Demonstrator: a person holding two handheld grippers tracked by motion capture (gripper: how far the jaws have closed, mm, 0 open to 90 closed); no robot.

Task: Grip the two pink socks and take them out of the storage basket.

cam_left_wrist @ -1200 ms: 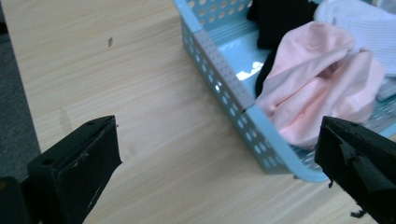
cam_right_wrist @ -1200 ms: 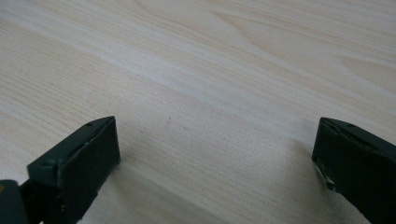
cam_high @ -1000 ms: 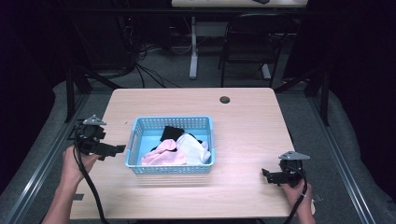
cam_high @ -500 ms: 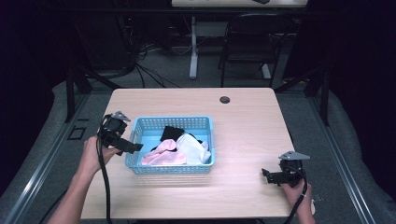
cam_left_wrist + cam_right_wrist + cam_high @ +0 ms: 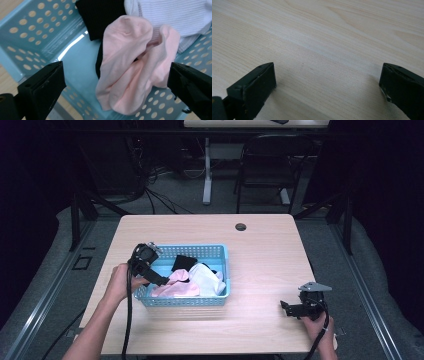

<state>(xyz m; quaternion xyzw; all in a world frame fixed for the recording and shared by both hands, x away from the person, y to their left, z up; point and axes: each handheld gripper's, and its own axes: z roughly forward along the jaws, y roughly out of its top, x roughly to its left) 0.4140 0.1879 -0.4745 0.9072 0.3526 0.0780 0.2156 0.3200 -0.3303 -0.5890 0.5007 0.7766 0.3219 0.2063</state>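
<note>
hovering left gripper [image 5: 113, 82] wide open over pink sock [image 5: 130, 67] in blue basket [image 5: 220, 292], likely needing to drop and pinch; right gripper [image 5: 295, 309] idling wide open on table [image 5: 270, 250]

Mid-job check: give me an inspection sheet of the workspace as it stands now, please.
Surface: wooden table, bare around the basket.
Job's things: blue perforated basket holding a pink sock, a white ribbed garment and a black garment.
Clutter: round dark grommet near the far edge.
Grippers: left gripper open over the basket, jaws either side of the pink sock; right gripper open, low over the bare table.
Cables: left gripper's cable trails along the forearm.
Surroundings: folding chair, floor cables behind the table.
</note>
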